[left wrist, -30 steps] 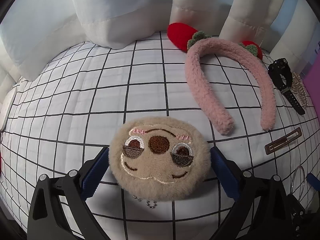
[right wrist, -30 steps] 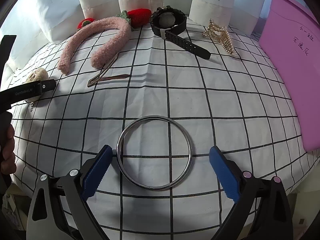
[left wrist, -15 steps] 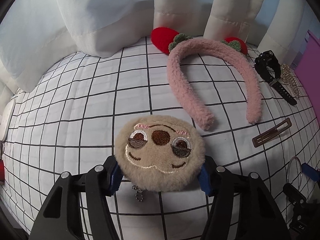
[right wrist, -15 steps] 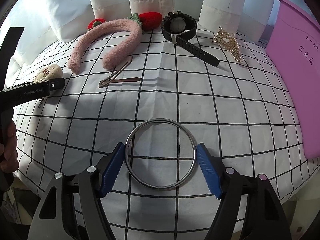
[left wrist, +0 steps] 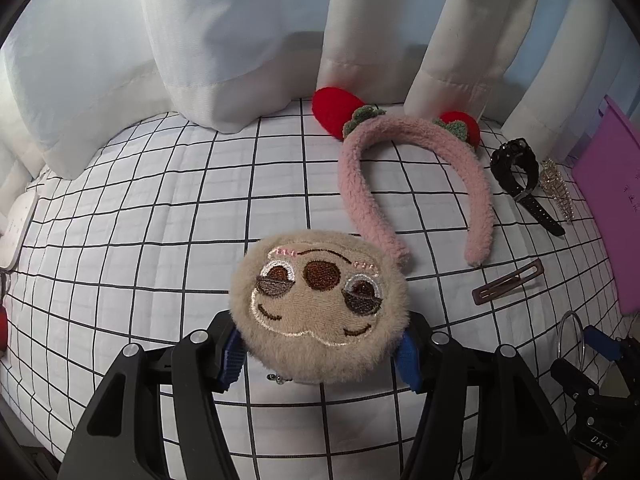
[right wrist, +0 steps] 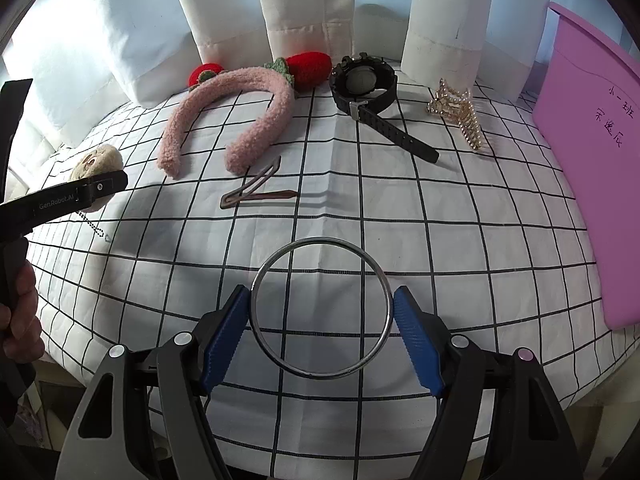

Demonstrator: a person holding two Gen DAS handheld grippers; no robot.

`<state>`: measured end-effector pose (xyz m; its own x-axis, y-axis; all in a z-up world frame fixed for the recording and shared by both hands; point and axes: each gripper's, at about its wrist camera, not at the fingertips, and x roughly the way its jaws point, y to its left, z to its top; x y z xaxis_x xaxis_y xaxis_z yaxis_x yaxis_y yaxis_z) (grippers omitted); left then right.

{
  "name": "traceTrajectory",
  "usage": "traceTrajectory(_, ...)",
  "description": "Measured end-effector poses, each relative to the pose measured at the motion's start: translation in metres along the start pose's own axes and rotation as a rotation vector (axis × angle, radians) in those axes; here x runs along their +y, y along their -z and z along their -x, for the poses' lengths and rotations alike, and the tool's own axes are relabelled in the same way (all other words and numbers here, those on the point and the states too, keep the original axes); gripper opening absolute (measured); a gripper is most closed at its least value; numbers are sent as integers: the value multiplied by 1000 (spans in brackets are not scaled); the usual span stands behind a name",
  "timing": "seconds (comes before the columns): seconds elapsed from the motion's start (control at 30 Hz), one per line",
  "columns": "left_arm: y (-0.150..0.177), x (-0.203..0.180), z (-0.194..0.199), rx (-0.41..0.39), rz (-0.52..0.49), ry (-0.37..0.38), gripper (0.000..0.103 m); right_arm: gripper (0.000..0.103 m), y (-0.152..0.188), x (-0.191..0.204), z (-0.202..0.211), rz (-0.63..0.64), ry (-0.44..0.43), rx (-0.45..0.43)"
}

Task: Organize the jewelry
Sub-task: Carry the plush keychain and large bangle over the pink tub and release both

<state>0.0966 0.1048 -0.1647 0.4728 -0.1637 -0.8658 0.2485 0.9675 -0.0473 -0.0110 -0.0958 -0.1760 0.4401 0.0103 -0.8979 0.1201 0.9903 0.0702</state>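
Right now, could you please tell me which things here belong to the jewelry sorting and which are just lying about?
Part of the job:
- plush charm, in the left gripper
- metal ring, in the right gripper
- pink headband
- black watch
- pearl hair claw
- brown hair clip

Just lying about:
- purple folder
- white curtains
- checked cloth

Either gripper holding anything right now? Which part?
Both. The left gripper clamps the plush sloth charm by its lower left and right sides. The right gripper pinches the metal bangle across its outer rim, one pad on each side.
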Motion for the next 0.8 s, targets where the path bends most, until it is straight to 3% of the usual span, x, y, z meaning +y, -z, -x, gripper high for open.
traceTrajectory(0.33,-17,-22,40,-58,-17,16,58,71,-20,-17,46,-5,9,-83)
traceTrajectory(0.8,-37,-91,100,-177,-71,74,58,71,-35,-69,123,-33,40,-237)
